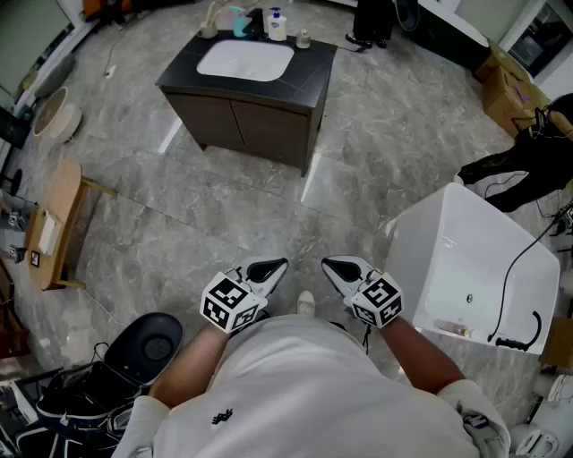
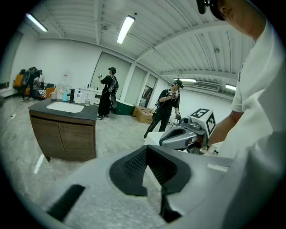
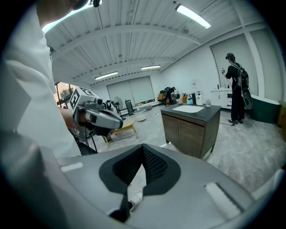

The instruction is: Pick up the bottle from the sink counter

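The bottle [image 1: 277, 24], white with a blue label, stands at the back of the dark sink counter [image 1: 313, 70], behind the white basin [image 1: 244, 61]. It is far across the floor from me. The left gripper view shows the same bottle [image 2: 78, 96] small on the counter [image 2: 62, 112], and the right gripper view shows the counter [image 3: 193, 112] off to the right. Close to my chest, my left gripper [image 1: 276, 267] and right gripper [image 1: 333, 266] point towards the counter. Both are shut with nothing between the pads. Their jaws meet in the left gripper view [image 2: 146, 150] and the right gripper view [image 3: 143, 150].
A teal cup [image 1: 240, 25] and a small jar [image 1: 303, 39] stand beside the bottle. A white tub [image 1: 474, 268] stands at my right, a wooden bench [image 1: 54, 224] at the left, and a black seat [image 1: 148, 344] by my left leg. Two people [image 2: 107, 91] stand beyond the counter.
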A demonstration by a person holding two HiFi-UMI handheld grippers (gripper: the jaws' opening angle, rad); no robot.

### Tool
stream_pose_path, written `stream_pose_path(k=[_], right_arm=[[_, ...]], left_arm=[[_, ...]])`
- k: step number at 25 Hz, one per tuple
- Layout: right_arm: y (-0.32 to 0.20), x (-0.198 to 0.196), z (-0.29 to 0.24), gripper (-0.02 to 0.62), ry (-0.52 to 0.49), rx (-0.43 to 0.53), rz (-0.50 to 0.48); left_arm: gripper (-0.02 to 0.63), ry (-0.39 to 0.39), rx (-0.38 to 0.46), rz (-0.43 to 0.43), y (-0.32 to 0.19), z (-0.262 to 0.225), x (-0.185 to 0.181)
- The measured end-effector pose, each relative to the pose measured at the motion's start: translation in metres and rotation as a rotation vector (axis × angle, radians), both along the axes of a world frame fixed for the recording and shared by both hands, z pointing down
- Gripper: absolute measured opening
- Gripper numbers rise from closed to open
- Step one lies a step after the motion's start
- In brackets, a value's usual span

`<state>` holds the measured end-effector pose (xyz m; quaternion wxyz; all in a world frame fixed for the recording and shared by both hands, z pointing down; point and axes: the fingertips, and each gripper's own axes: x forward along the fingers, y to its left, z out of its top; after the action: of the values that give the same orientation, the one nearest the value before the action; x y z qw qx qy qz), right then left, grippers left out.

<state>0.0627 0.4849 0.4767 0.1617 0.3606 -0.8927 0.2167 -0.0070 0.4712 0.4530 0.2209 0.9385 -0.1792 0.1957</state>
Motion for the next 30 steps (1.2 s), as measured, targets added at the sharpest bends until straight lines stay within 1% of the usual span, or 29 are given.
stream_pose_path(k=[6,12,13,15,17,18,23,27,30], right_arm=[[-0.009,0.021,-0.005,0.011,0.003,0.029,-0.019],[-0.012,0.040,-0.002,0.014,-0.020,0.041,-0.021],[-0.015,0.042,-0.002,0.042,-0.024,0.046,-0.018],[-0.021,0.049,0.001,0.144,-0.025,0.048,-0.007],[-0.031,0.056,0.004,0.199,-0.018,0.050,0.010],[-0.036,0.059,0.005,0.216,-0.017,0.053,0.020],[-0.083,0.070,0.005,0.281,-0.009,0.085,0.073],[-0.138,0.075,0.009,0.313,0.007,0.096,0.116],[-0.183,0.072,0.010,0.319,0.026,0.093,0.145]], left_arm=[[0.006,-0.012,0.038,-0.018,-0.011,-0.005,0.022],[0.006,-0.001,0.040,-0.053,-0.010,-0.006,0.037],[0.006,-0.002,0.041,-0.056,-0.010,-0.006,0.038],[0.006,0.001,0.037,-0.065,-0.010,-0.006,0.039],[0.006,0.005,0.030,-0.071,-0.013,-0.005,0.041],[0.006,0.006,0.027,-0.070,-0.015,-0.004,0.042],[0.006,0.015,0.031,-0.051,-0.049,-0.003,0.044],[0.006,0.027,0.047,-0.025,-0.096,0.002,0.042],[0.006,0.027,0.059,0.001,-0.139,0.003,0.036]])
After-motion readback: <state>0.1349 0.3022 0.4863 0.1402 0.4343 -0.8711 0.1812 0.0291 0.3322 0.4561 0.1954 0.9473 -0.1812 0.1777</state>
